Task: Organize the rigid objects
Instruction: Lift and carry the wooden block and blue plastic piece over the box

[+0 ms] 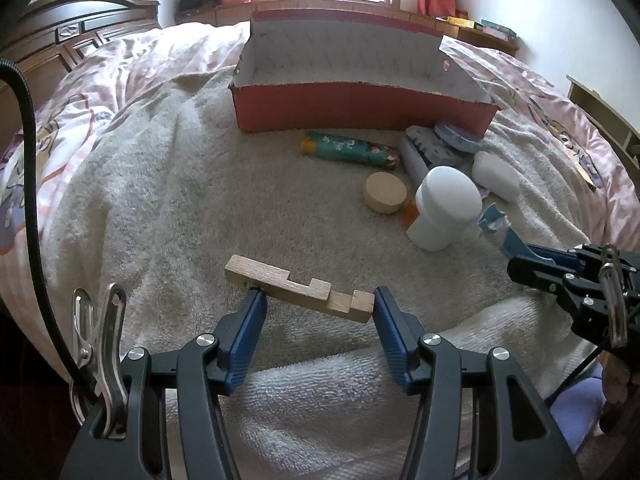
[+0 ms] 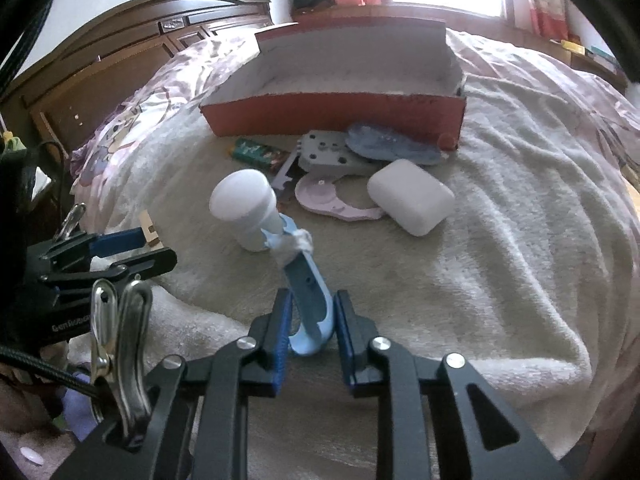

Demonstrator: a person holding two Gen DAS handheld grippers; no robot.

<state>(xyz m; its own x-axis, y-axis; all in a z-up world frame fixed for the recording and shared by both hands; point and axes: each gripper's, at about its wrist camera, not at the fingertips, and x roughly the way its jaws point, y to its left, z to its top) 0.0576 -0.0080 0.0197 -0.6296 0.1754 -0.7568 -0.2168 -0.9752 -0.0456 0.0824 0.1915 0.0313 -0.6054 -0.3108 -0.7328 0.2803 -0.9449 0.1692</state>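
Two grippers loaded: left gripper pinching wood block endwise, right gripper clamping blue hook; block could pivot loose before box.

Each gripper is black plastic with two angular fingers faced in ribbed blue pads: the left gripper and the right gripper. Round silver screws dot the finger joints. A shiny metal clip sits at one side, beside a black braided cable.
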